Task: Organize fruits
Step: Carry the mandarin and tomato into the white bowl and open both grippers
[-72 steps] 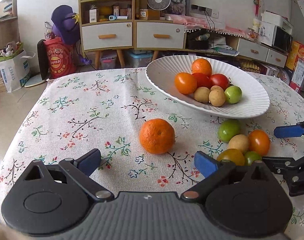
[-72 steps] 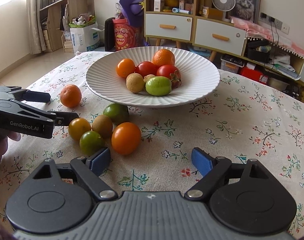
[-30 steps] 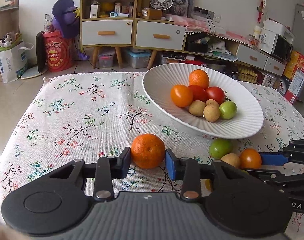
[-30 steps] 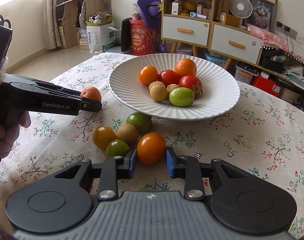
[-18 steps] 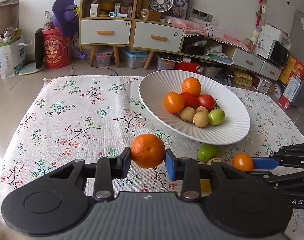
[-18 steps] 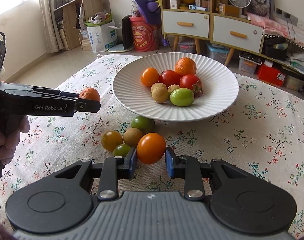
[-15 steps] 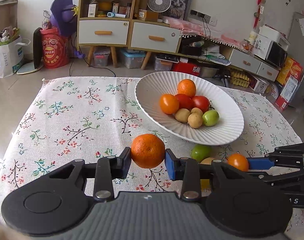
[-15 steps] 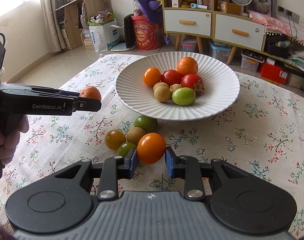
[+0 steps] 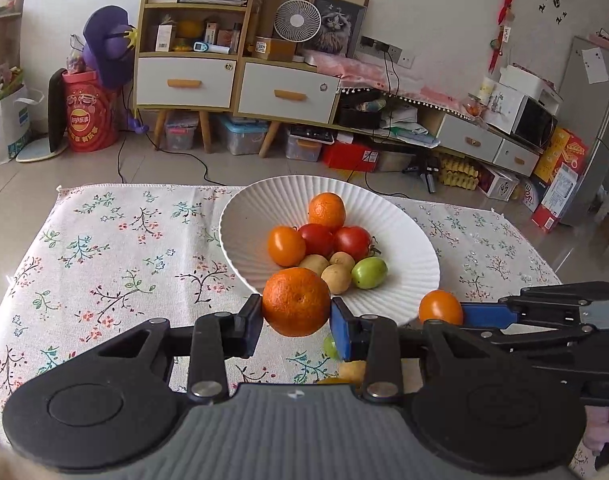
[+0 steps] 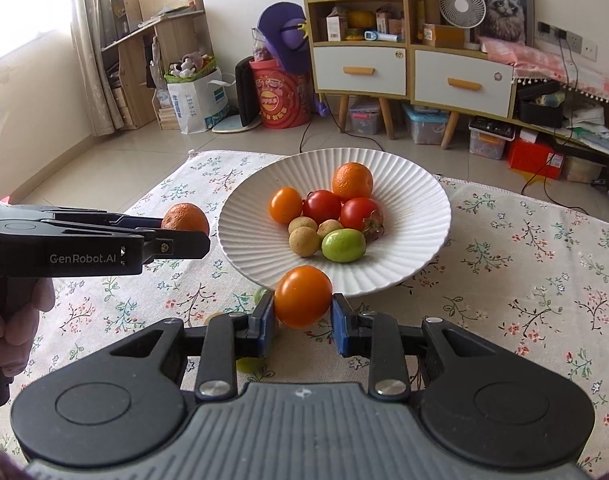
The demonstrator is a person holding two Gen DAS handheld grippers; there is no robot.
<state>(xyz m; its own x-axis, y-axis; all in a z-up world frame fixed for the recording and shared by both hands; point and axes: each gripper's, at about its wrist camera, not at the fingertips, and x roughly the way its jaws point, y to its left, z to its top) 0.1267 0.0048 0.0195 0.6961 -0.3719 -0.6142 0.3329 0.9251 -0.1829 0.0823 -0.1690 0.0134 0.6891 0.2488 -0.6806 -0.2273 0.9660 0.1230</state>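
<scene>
My left gripper [image 9: 296,322] is shut on a mandarin orange [image 9: 295,301] and holds it in the air at the near rim of the white ribbed bowl [image 9: 240,236]. My right gripper [image 10: 303,320] is shut on an orange tomato [image 10: 303,296], lifted in front of the bowl [image 10: 416,216]. The bowl holds several fruits: a mandarin [image 10: 352,181], red tomatoes [image 10: 322,206], an orange tomato, small brown fruits and a green one [image 10: 343,244]. The left gripper with its mandarin [image 10: 184,218] shows at the left of the right wrist view. The right gripper's tomato [image 9: 440,307] shows in the left wrist view.
A floral tablecloth [image 9: 104,264] covers the table. A few loose fruits lie on the cloth under the grippers, mostly hidden: a green one [image 9: 329,346] and a brownish one [image 9: 352,372]. Cabinets, a fan and floor clutter stand beyond the table's far edge.
Both grippers closed on their fruits, the left on the mandarin and the right on the orange tomato. Both lifted them off the cloth and carried them up toward the bowl.
</scene>
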